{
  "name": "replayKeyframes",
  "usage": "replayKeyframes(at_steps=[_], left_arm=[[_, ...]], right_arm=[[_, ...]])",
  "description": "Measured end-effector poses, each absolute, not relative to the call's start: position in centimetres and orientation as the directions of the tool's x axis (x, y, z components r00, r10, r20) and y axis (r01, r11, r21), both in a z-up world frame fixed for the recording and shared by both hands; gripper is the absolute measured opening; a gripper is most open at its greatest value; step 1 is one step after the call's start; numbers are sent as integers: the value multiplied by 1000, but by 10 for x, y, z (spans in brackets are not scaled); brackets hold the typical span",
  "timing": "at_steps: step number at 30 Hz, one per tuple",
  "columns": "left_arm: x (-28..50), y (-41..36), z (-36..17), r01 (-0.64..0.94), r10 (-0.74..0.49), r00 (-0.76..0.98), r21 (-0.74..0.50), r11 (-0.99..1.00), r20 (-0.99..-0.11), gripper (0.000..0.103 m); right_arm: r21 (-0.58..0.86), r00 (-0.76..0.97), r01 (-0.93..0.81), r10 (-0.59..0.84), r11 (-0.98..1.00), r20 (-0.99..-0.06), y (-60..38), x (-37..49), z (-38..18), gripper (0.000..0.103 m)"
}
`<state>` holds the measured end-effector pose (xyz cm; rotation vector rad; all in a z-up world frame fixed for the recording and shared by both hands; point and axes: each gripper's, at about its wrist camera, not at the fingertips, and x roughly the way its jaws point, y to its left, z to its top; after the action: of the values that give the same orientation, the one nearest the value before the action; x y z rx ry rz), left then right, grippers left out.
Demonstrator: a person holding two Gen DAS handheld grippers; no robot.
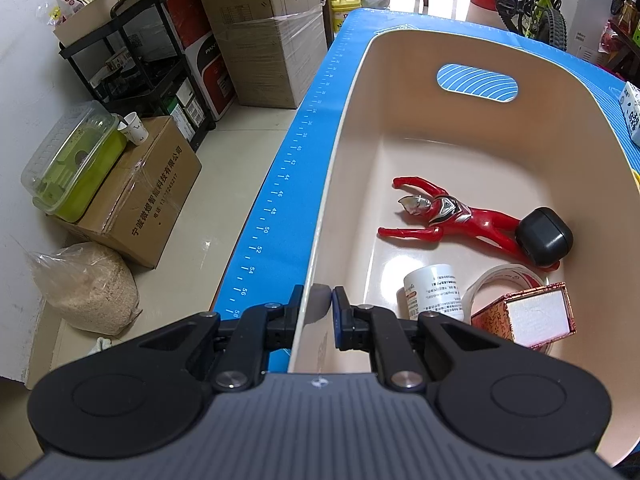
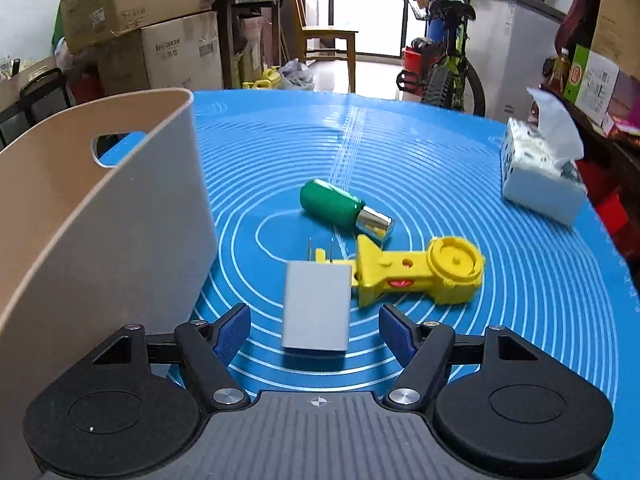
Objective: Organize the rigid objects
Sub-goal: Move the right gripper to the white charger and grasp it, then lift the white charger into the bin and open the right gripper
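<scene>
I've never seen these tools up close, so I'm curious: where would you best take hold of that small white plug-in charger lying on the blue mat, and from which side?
Grip the small white plug-in charger across its two long flat sides, coming down from above and from its blunt end. It lies flat, prongs pointing away, and the open right gripper already flanks it.
</scene>
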<state>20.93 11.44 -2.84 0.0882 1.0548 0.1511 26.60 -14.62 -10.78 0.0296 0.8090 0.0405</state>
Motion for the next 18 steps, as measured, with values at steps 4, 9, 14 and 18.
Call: replayKeyframes(at_steps=[4,9,14,18], left_arm=[[209,115,-28,-82,165,485,144,986,-859,16],[209,115,-28,-81,164,484,143,986,-860,16],[209,115,-28,-86,166,484,142,986,-859,16],[209,115,-28,-88,169,484,145,986,-859,16]], right_arm=[[44,704,1,30,999,-710,-146,270,-111,76],[17,724,16,0,1000,-690,-143,274,-111,67],[-19,717,27,-32,999,-697,-145,274,-109,46],[15,707,16,0,1000,-707,-150,273,-103,42]])
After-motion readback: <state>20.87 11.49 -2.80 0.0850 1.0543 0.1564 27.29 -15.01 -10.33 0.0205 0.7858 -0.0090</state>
